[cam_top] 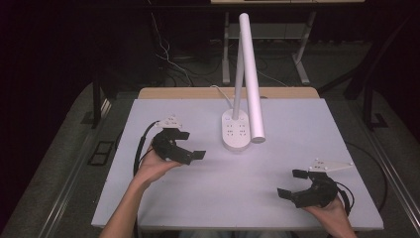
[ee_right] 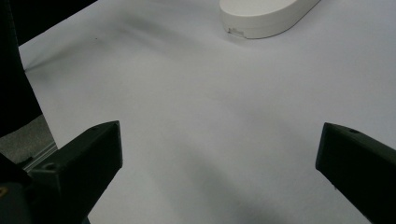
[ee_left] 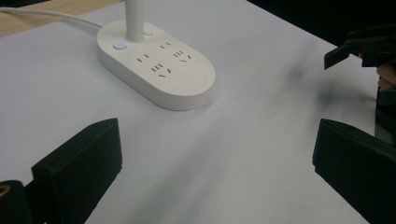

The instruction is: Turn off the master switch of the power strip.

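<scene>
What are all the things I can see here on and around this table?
Desk lamp: one, white, stem rising from the base at the table's middle, its long head tilted down to the right.
Lamp base: one, white oval with sockets and a small lit button, on the table.
Cord: one, white, running from the base toward the far edge.
Table: one, pale grey top with a wooden strip at the far edge.
Floor cables: several, behind the table.
Left gripper: one, black, jaws apart, left of the base.
Right gripper: one, black, jaws apart, near the right front corner.
Hands: two, holding the grippers.
</scene>
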### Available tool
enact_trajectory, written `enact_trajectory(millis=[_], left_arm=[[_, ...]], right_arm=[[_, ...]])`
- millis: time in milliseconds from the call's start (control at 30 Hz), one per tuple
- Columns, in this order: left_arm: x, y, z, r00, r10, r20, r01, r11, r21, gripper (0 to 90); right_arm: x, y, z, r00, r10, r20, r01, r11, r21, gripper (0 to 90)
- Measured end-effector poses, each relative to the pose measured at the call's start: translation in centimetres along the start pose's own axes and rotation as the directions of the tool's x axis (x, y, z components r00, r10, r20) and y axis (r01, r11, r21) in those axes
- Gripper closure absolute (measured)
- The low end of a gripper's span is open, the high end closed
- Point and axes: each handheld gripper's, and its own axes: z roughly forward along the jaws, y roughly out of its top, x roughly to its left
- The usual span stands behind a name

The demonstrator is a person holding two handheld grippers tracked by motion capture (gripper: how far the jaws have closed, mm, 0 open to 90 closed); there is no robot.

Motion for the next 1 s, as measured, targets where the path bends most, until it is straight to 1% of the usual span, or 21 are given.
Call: enact_trajectory(millis=[100,133,167,233,267,367,500,600,633,667,800,900,1000], left_arm=[[0.3,0.4,0.2,1.0,0.005,-0.003,-0.005,0.9999,0.01,0.3],[0.4,0.5,0.3,1.0,0.005,-0.002,-0.005,1.0,0.006,0.3],[0.4,0.6,0.3,1.0,0.001,-0.002,-0.001,1.0,0.005,0.4],[0.7,0.8,0.5,1.0,0.007,-0.003,-0.007,0.9998,0.016,0.5],[0.7,0.9,0.6,1.0,0.001,-0.004,-0.001,0.9999,0.016,0.5],[1.1,1.3,0.7,0.9999,0.011,-0.005,-0.011,0.9996,0.025,0.5],[1.4,1.9,1.0,0.9999,0.015,-0.008,-0.015,0.9993,0.035,0.5],[1.7,2.3,1.1,0.9998,0.014,-0.011,-0.014,0.9993,0.036,0.5],[1.8,2.5,1.2,0.9997,0.021,-0.012,-0.02,0.9991,0.038,0.5],[1.8,2.6,1.3,0.9998,0.015,-0.011,-0.015,0.9993,0.035,0.5],[2.1,3.0,1.6,0.9996,0.026,-0.01,-0.025,0.9986,0.047,0.6],[2.2,3.3,1.9,0.9995,0.029,-0.009,-0.029,0.9979,0.057,0.6],[2.3,3.9,2.3,0.9992,0.04,-0.008,-0.04,0.997,0.067,0.7]], right_arm=[[0.0,0.0,0.0,1.0,0.006,-0.001,-0.006,1.0,0.003,0.0],[0.0,0.0,0.0,1.0,0.005,-0.001,-0.005,1.0,0.003,0.0],[-0.1,0.0,0.0,1.0,-0.004,0.002,0.004,1.0,-0.003,0.0],[-0.1,0.0,0.0,1.0,-0.004,0.003,0.004,1.0,-0.003,0.0],[-0.1,0.0,0.0,1.0,-0.002,0.003,0.002,1.0,-0.003,0.0],[-0.1,0.0,-0.1,1.0,0.002,0.003,-0.002,1.0,-0.002,0.0],[-0.1,0.0,-0.1,1.0,0.001,0.005,-0.001,1.0,-0.003,0.0],[-0.1,-0.1,-0.1,1.0,0.0,0.006,0.0,1.0,-0.003,0.0],[-0.2,-0.1,-0.1,1.0,-0.001,0.007,0.001,1.0,-0.003,0.0],[-0.2,-0.1,-0.1,1.0,-0.003,0.009,0.003,1.0,-0.006,0.0],[-0.1,-0.2,0.0,1.0,0.002,0.007,-0.002,1.0,0.003,0.0],[-0.1,-0.1,0.1,0.9999,-0.01,0.008,0.01,1.0,0.002,0.0],[0.0,-0.1,0.1,1.0,-0.003,0.008,0.003,1.0,0.004,0.0]])
